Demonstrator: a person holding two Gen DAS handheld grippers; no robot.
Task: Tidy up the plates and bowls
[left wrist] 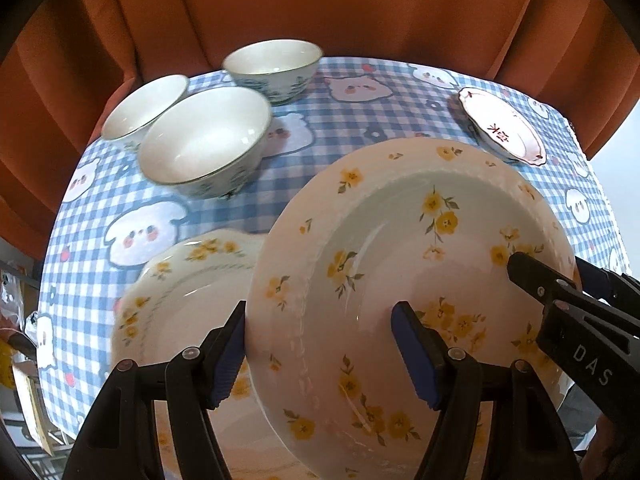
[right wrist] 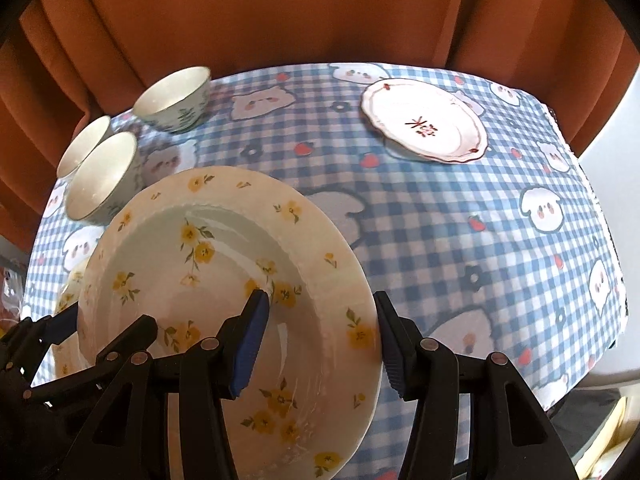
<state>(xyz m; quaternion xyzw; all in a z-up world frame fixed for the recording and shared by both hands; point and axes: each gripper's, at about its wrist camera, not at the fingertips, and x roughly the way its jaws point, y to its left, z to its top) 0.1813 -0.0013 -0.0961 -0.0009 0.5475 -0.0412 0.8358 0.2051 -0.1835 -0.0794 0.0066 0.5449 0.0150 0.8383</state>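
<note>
The flowered plate [left wrist: 400, 264] is lifted clear of the cloth [right wrist: 460, 220], tilted; left gripper [left wrist: 320, 356] clamps its 9 o'clock rim, right gripper [right wrist: 320, 344] its 3 o'clock rim; it hides most of a second plate [left wrist: 180, 292]; three bowls [left wrist: 204, 136] sit at 11 o'clock.

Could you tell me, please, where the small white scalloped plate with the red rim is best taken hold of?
Grip the small white scalloped plate with the red rim by its raised edge on the near side. It lies flat and alone on the blue checked tablecloth, so one finger can slip under the upturned rim and the other press inside. Nothing crowds that side.
</note>
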